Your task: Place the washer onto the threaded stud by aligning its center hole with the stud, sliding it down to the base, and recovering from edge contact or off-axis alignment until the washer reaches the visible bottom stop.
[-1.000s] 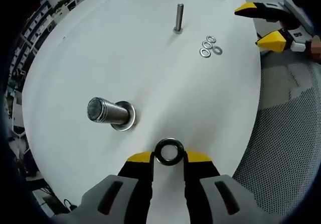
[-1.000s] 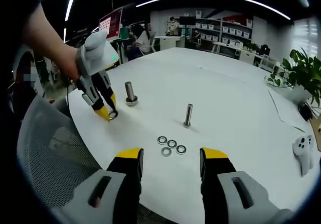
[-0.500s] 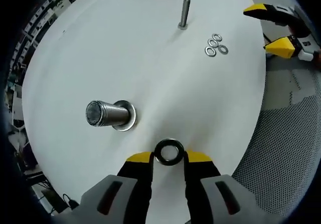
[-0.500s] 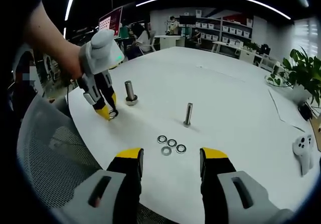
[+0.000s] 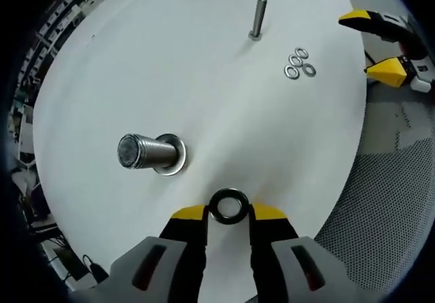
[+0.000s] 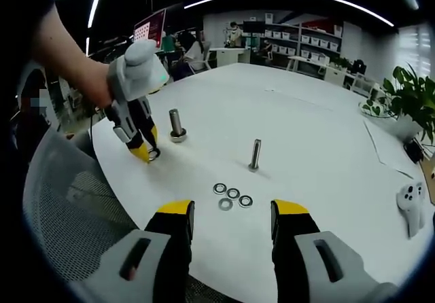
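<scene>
Here, left gripper view: left gripper (image 5: 228, 212) clamps dark washer (image 5: 228, 206) between yellow tips, hole facing camera, near thick threaded stud (image 5: 145, 151) whose axis points toward lens. Right gripper view: right gripper (image 6: 231, 216) jaws apart, holding nothing, above four loose washers (image 6: 232, 196); slim stud (image 6: 255, 155) upright on white table (image 6: 319, 147).

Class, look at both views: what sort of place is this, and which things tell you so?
Probably an open-plan office or lab. Behind the round white table stand shelves of storage bins, a wall screen and a potted plant.
</scene>
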### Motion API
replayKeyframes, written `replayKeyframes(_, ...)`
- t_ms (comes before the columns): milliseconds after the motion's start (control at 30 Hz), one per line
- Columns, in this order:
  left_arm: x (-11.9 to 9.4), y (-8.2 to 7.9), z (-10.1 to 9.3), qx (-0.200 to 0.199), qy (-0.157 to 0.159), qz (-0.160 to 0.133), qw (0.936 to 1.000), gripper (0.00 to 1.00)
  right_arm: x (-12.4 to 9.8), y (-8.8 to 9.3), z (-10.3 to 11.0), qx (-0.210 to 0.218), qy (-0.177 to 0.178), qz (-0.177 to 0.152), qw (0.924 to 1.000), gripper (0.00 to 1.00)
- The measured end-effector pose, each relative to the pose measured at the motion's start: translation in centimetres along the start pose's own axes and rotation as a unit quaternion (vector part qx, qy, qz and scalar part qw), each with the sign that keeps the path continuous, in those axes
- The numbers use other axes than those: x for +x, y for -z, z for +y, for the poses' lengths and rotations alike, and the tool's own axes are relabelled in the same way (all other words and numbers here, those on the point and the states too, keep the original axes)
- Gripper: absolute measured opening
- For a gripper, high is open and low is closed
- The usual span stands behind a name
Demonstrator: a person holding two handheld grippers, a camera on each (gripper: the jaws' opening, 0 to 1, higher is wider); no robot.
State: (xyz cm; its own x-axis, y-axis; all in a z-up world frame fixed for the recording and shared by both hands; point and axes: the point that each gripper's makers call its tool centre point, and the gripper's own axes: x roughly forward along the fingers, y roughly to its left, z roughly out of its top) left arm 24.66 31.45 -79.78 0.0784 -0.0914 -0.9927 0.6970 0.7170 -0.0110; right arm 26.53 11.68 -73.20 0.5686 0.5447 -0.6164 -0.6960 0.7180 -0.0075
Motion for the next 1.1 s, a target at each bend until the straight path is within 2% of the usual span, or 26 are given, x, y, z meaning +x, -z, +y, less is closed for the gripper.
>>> replayKeyframes(333, -0.1, 0.2, -0.2, 0.026, 0.008, -0.005, 0.9996, 0.19, 0.0, 0.0, 0.0, 0.001, 0.000, -0.001, 1.0000, 0.48)
replayKeyframes(467, -0.1, 0.1, -0.1, 0.013, 0.014, -0.013, 0.9997, 0.19, 0.1, 0.0, 0.0, 0.002, 0.000, 0.000, 1.0000, 0.48)
replayKeyframes(633, -0.1, 0.3, 0.1, 0.020, 0.009, -0.015, 0.9997, 0.19, 0.0, 0.1, 0.0, 0.001, -0.001, 0.001, 1.0000, 0.48)
replayKeyframes(1100, -2.9, -0.2, 2.0, 0.028, 0.000, -0.045, 0.9986, 0.19, 0.1, 0.1, 0.1, 0.002, -0.003, 0.001, 1.0000, 0.48)
